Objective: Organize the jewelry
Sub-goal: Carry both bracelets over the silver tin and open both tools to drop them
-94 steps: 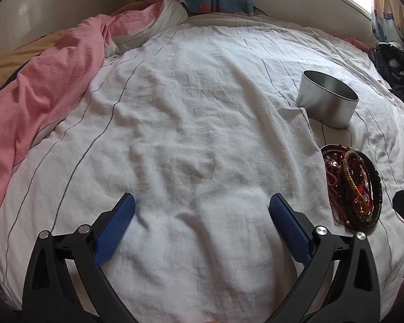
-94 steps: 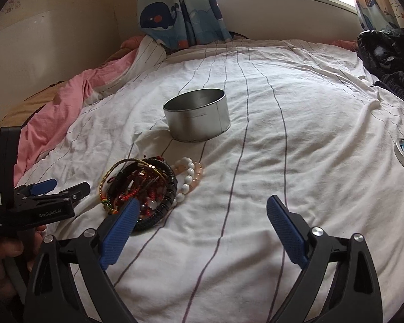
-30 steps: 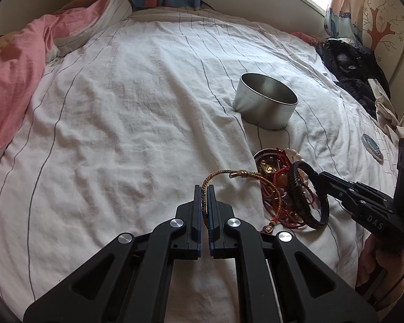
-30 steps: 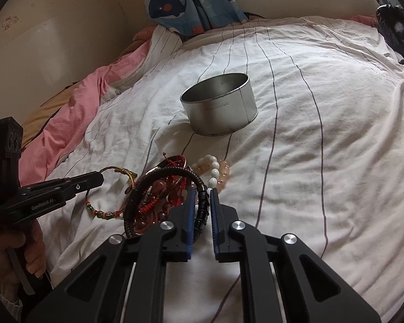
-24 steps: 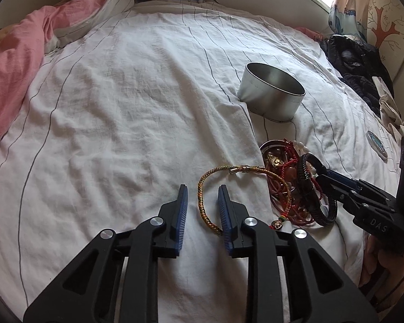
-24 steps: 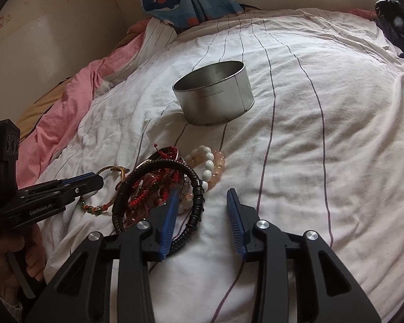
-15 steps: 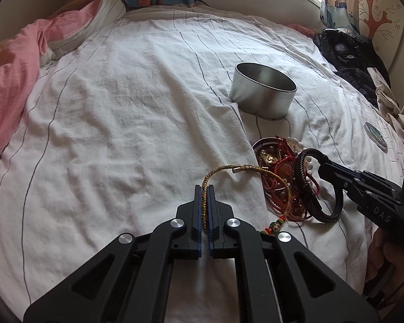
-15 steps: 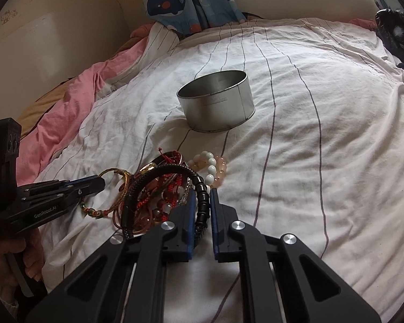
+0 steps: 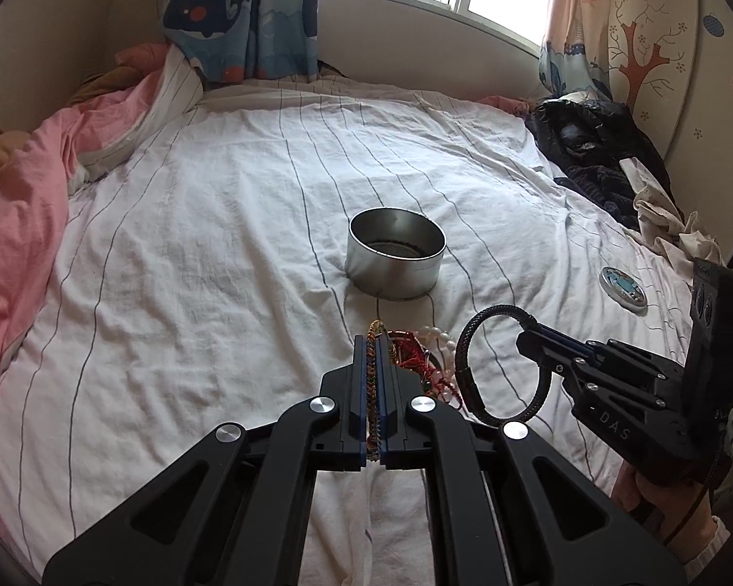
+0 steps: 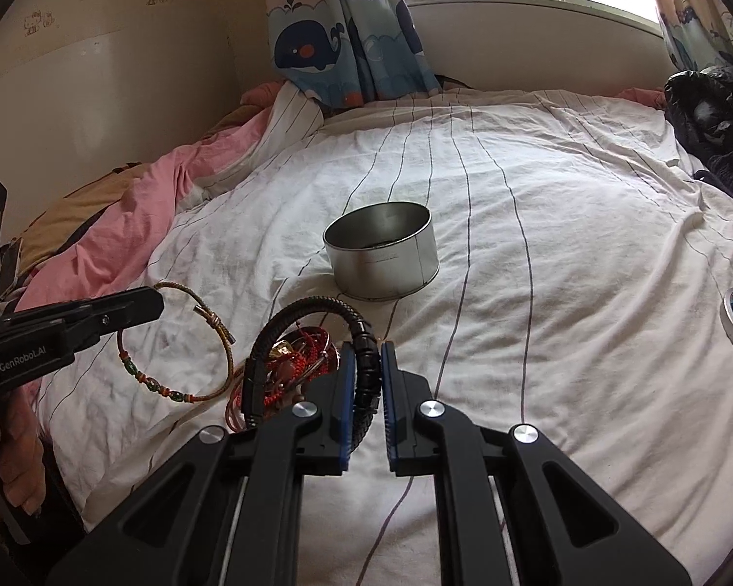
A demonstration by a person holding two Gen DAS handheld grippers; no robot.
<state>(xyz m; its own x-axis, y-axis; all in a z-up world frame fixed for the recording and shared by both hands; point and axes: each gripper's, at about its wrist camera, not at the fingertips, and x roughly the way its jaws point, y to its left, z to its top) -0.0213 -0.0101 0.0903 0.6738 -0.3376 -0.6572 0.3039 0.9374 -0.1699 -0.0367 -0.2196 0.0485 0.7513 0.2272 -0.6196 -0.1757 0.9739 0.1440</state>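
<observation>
Bracelets in both grippers right now, so here's how it looks front to back. Left gripper (image 9: 376, 356) has its jaws pinched tight on the woven gold cord bracelet (image 10: 205, 337); in its own view you only see the cord edge-on between the pads, but from the right wrist view the loop hangs out sideways from the tip, clear of the sheet. Right gripper (image 10: 366, 366) is clamped on the black braided bracelet (image 10: 312, 342), jaws narrow with the braid squeezed between the blue pads and the ring standing up and off to the left of them.

Just past both tips sits the leftover pile (image 9: 418, 356): red cord stuff and a pale bead bracelet (image 9: 440, 337), lying flat on the white striped duvet (image 9: 195, 254).

Then the bit that matters, I think: the round metal tin (image 9: 396, 259) is straight ahead of both grippers, beyond the pile, upright with its mouth open upward. From either wrist view it's almost dead centre, so neither hand really has a shorter trip; the left one maybe lines up a hair better. Both grippers are angled down toward the bed, so my guess is the next move is forward and over the rim, then let go. The black ring is stiff and wide, so it could catch the rim if it goes in upright.

Further right a small round lid (image 9: 623, 290) lies on the duvet, well apart from the tin. Whale curtain (image 9: 239, 14) and window at the back.
</observation>
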